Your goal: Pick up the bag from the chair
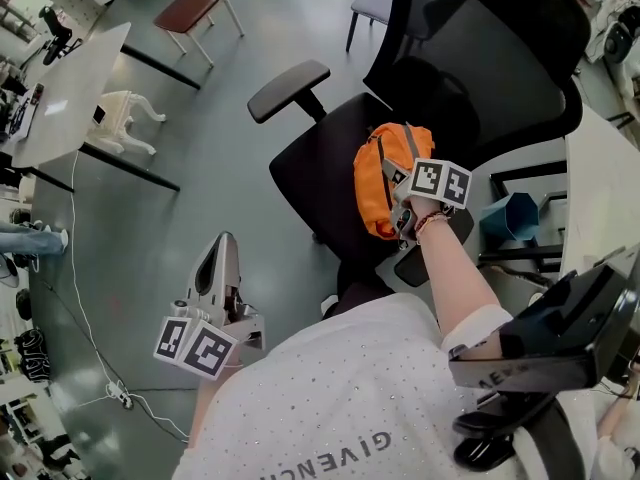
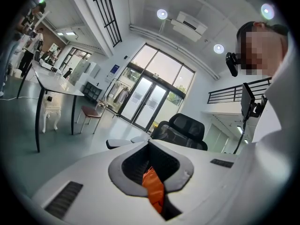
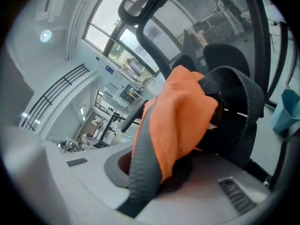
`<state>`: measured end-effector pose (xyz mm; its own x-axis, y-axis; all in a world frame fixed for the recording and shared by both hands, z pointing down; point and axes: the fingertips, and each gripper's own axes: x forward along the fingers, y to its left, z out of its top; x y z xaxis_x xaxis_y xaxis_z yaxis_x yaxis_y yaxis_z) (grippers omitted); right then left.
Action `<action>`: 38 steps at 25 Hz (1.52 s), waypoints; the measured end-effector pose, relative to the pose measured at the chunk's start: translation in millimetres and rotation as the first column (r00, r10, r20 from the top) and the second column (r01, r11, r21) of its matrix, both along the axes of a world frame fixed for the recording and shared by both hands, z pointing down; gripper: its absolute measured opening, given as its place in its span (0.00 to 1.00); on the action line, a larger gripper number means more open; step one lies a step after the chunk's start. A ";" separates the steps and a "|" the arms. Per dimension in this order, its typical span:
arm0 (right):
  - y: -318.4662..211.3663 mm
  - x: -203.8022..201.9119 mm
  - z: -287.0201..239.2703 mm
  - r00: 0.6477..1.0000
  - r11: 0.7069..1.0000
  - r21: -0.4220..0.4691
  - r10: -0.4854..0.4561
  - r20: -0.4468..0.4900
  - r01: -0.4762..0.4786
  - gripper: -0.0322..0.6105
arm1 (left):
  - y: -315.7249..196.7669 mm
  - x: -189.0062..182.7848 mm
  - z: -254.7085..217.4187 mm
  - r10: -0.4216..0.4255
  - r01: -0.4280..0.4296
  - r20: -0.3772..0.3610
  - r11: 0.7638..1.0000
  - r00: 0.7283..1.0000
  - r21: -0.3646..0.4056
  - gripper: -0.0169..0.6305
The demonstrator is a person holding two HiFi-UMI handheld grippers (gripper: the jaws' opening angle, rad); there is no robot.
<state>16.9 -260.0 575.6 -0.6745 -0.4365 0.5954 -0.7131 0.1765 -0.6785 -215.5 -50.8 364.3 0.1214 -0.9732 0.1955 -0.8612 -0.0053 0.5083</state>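
An orange bag (image 1: pixel 378 183) with grey straps hangs over the right side of the black office chair's seat (image 1: pixel 315 173). My right gripper (image 1: pixel 398 184) is shut on one grey strap (image 3: pixel 140 165), and the orange cloth (image 3: pixel 180 116) bunches just past the jaws (image 3: pixel 150 175), in front of the mesh back (image 3: pixel 211 27). I cannot tell whether the bag's underside still touches the seat. My left gripper (image 1: pixel 222 253) is held low at the left, away from the chair, its jaws together. In the left gripper view (image 2: pixel 152 170) a small orange bit shows in the hollow between them; the chair (image 2: pixel 185 128) stands beyond.
A white table (image 1: pixel 70 83), a small white stool (image 1: pixel 125 118) and a brown-seated chair (image 1: pixel 190 8) stand at the far left. A blue bin (image 1: pixel 510 218) and a white desk (image 1: pixel 600 193) flank the chair's right. A cable (image 1: pixel 85 313) runs across the grey floor.
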 end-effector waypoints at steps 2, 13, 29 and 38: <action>4.3 -3.2 -5.9 1.000 1.000 0.007 -0.008 0.005 0.008 0.11 | 2.6 -1.7 -2.3 -0.001 0.001 -0.003 1.000 1.000 0.010 0.02; 34.7 -12.6 -30.9 0.994 1.000 0.003 -0.009 0.111 0.009 0.11 | 28.5 -7.0 -8.7 -0.012 0.012 -0.024 0.999 1.000 0.033 0.02; 73.4 -66.7 -89.4 0.902 0.978 0.132 -0.201 0.382 0.162 0.11 | 75.6 -17.6 -11.2 -0.052 0.053 -0.009 0.998 0.999 0.042 0.02; 90.4 -87.4 -111.9 0.871 0.956 0.184 -0.285 0.401 0.228 0.11 | 86.3 -18.8 -16.5 -0.055 0.055 -0.007 0.997 0.998 0.062 0.02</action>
